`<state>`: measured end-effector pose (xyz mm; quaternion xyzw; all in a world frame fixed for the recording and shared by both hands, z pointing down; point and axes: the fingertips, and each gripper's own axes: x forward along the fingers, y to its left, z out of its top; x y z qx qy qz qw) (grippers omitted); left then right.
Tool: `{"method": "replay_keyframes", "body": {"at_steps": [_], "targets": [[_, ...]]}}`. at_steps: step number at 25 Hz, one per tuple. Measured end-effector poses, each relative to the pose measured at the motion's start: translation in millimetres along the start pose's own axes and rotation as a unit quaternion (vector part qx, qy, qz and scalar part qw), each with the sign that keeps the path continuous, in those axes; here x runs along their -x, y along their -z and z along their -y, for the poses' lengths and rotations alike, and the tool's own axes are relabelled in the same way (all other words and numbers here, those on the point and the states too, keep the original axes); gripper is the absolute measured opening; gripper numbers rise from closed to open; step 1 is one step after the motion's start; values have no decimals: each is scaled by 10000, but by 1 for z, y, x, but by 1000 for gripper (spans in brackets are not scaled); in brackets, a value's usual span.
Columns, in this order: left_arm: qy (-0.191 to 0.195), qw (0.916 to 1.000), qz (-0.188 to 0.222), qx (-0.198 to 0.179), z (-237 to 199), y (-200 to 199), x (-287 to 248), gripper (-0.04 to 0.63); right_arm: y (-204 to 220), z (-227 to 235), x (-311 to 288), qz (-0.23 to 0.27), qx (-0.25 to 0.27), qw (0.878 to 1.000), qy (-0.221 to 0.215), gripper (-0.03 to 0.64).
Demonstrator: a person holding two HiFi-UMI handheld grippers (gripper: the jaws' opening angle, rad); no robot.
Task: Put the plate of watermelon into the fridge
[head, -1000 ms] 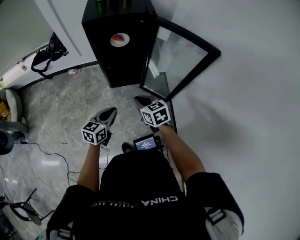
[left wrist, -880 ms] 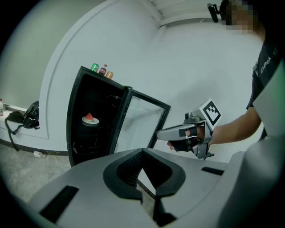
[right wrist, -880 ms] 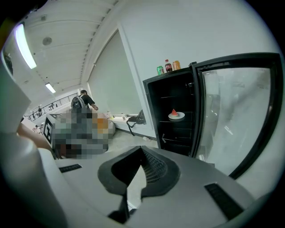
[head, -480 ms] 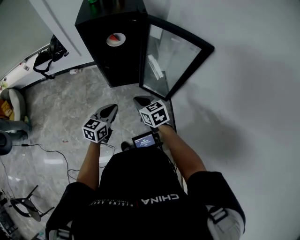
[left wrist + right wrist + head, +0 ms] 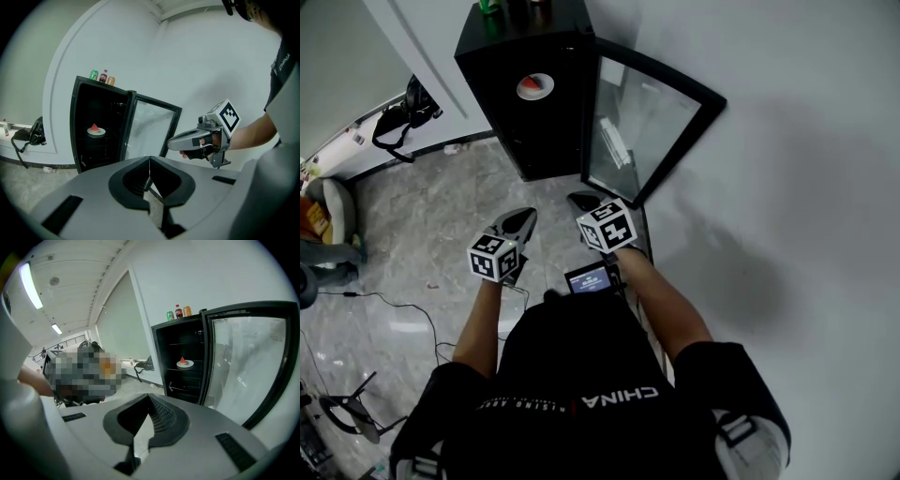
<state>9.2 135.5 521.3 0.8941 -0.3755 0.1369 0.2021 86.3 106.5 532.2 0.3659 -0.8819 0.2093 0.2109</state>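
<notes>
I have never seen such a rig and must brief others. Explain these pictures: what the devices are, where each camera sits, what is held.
There is no robot: a person in a black shirt holds a grey hand-held gripper in each hand, the left gripper and the right gripper. The marker cubes are part of them. One picture comes from a camera on the person's head, looking steeply down; the other two come from cameras riding on each gripper, looking along its fingers. Both pairs of fingers are closed on nothing. On the grey marbled floor stands a black fridge with its glass door swung open. A white plate with a red watermelon slice sits on a shelf inside; three drink containers stand on top.
</notes>
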Motion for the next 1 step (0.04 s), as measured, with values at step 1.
{"method": "replay_keyframes", "body": {"at_steps": [1], "targets": [[2, 10000, 15, 20, 2, 0, -1, 12, 1, 1, 1, 10, -3, 10000, -10, 15]]}}
